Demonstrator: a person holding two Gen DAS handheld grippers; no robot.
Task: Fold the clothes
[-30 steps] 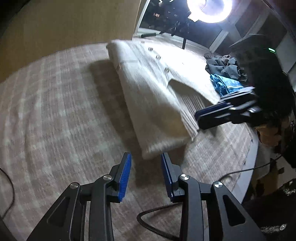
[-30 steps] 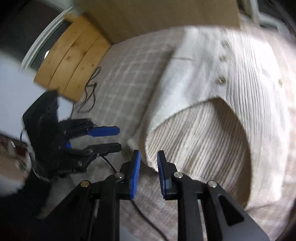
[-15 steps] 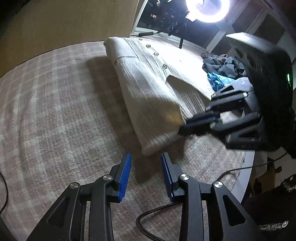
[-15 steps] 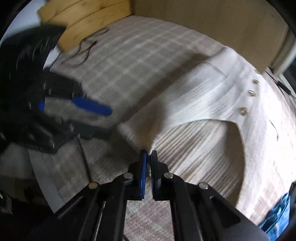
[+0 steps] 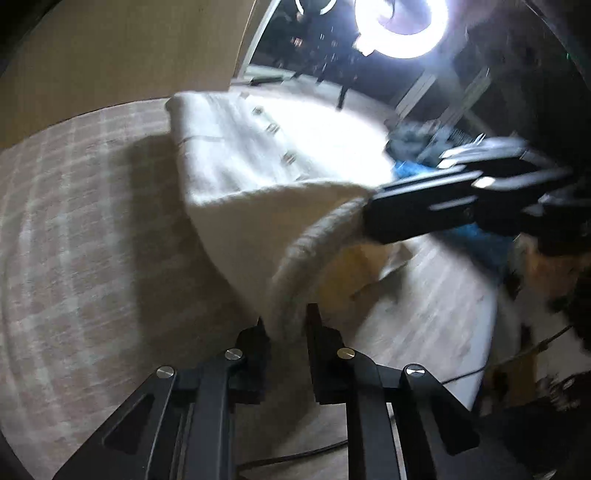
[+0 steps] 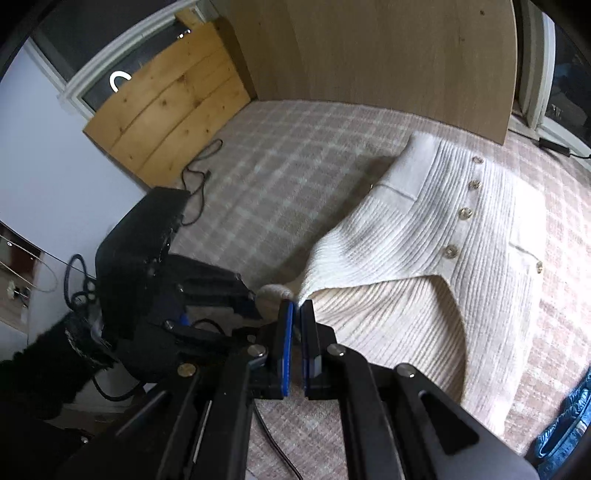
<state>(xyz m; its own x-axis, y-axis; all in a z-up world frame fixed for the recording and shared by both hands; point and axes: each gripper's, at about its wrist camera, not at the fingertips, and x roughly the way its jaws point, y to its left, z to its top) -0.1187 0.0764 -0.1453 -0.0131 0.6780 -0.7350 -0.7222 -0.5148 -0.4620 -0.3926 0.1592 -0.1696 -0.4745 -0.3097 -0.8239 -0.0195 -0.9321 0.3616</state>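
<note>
I had both claws pinching the cardigan's (image 6: 424, 236) near hem, my left claw (image 5: 286, 325) and right claw (image 6: 296, 314) side by side, lifting it off the checked cloth (image 6: 280, 177). Next, I judged, came carrying the hem toward the collar.

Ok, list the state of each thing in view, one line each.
left gripper: shut on the cardigan's near edge.
right gripper: shut on the same edge, beside the left.
cream cardigan: buttoned, partly folded, near edge lifted off the checked blanket.
blue garment: crumpled, lying apart at the blanket's edge.
ring light: on.
</note>
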